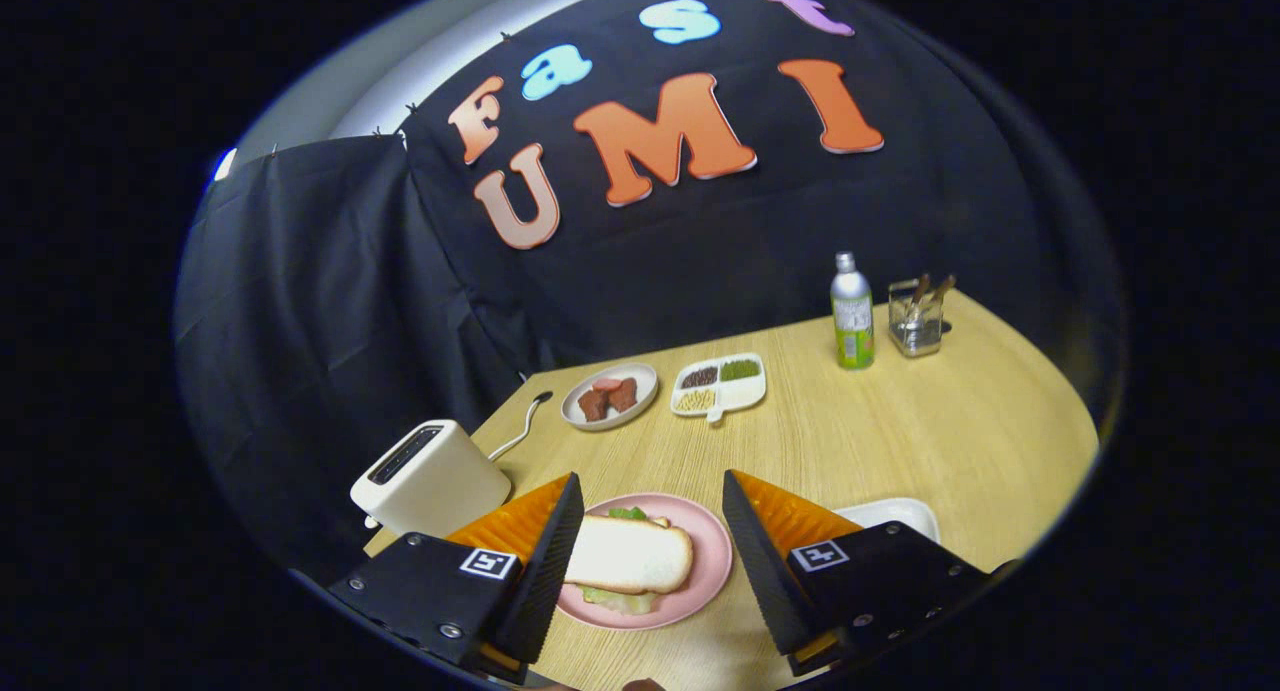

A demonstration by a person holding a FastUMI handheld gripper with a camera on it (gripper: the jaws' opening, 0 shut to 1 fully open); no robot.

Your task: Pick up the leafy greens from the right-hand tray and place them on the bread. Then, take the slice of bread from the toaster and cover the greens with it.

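Observation:
A slice of bread (628,553) lies on top of the leafy greens (627,514) on a pink plate (708,556); green edges stick out at the far side and the near side of the slice. The plate sits between and just ahead of my fingers. My gripper (652,493) is open above the plate and holds nothing. A white toaster (430,477) stands to the left of the plate, its slot looking dark. A white tray (898,512) lies to the right of the plate, partly hidden behind my right finger.
Farther back on the wooden table are a round plate with meat pieces (610,395), a divided white dish of grains (720,383), a spoon (523,423), a green bottle (852,312) and a glass holder with sticks (916,316). The table's left edge runs by the toaster.

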